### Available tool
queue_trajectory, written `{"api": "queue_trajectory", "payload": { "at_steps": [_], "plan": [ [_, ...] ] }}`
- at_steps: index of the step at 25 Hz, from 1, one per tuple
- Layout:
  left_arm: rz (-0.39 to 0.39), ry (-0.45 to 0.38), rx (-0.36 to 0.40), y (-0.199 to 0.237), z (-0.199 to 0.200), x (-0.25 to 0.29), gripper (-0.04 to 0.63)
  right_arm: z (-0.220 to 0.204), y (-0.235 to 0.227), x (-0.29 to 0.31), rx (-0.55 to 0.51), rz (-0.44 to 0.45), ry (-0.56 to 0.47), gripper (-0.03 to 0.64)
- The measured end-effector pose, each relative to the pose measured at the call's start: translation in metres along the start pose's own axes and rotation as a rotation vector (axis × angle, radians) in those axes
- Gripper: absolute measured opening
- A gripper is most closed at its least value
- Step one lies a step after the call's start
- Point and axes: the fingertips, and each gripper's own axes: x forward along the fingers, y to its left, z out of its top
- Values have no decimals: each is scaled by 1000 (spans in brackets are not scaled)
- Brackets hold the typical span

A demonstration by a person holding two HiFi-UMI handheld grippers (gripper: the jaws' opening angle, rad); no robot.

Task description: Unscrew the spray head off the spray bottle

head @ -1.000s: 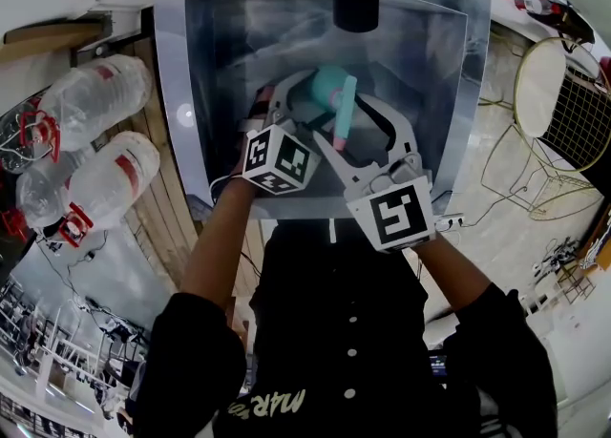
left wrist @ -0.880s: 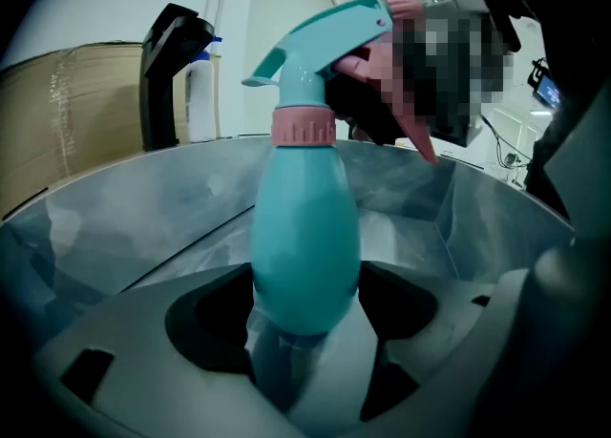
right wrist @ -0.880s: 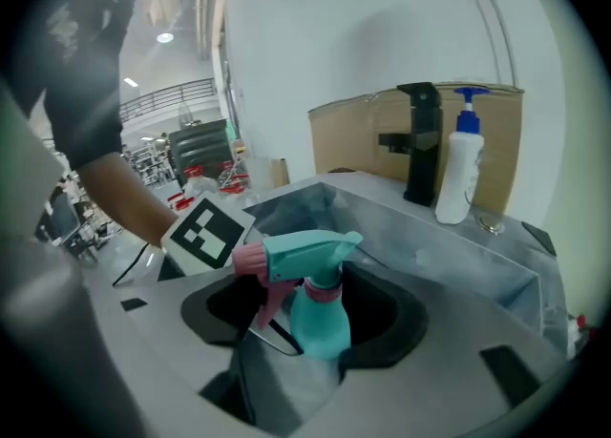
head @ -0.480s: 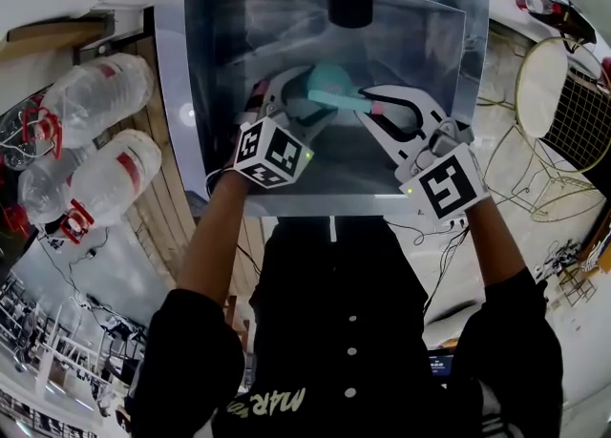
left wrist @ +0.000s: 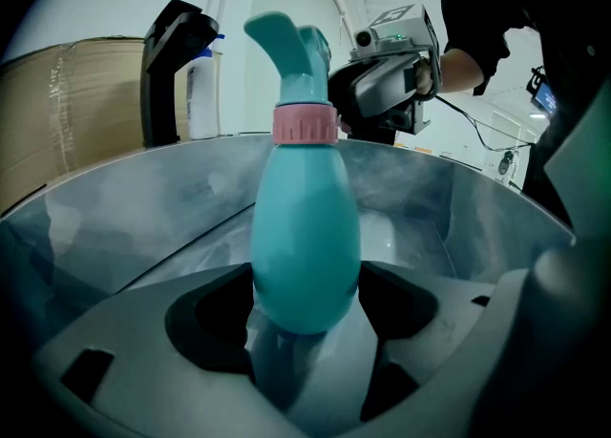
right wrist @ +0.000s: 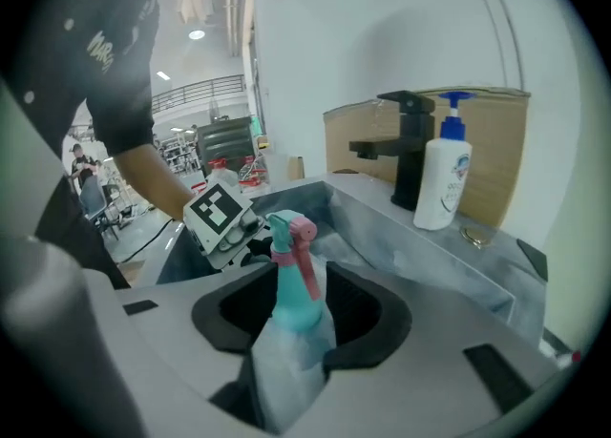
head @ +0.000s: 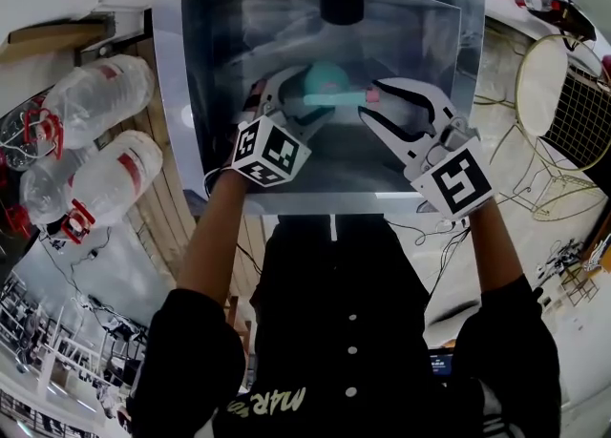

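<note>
Since a second ago right gripper [head: 370, 99] is swinging out rightward off spray head [left wrist: 286, 50]; jaws just reopening, standing partly apart, nozzle tip at their gap, unpinched. Teal spray bottle [left wrist: 305, 255] is standing upright in sink [head: 420, 35], left gripper [head: 296, 102] clamping its lower body tight, pink collar [left wrist: 305, 125] still seated on neck

White walls [right wrist: 382, 45], steel sink [head: 175, 93], black faucet [right wrist: 406, 150]
</note>
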Motion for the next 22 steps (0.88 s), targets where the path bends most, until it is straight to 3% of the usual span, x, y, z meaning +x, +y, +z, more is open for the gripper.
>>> {"api": "queue_trajectory", "payload": {
  "at_steps": [2, 4, 7, 10, 16, 22],
  "plan": [
    [2, 1, -1, -1, 0, 0, 362, 3, 5, -15, 77, -48, -29, 204],
    [3, -1, -2, -1, 0, 0, 362, 9, 20, -23, 162, -75, -58, 207],
    [5, -6, -3, -1, 0, 0, 362, 4, 52, -6, 269, -60, -18, 209],
    [9, -1, -2, -1, 1, 0, 362, 5, 54, 18, 331, -110, -40, 220],
    [11, -2, 0, -3, 2, 2, 362, 8, 38, 29, 341, -226, -94, 217],
    [17, 7, -13, -2, 1, 0, 362, 11, 34, 34, 283, -262, -82, 224]
  ]
}}
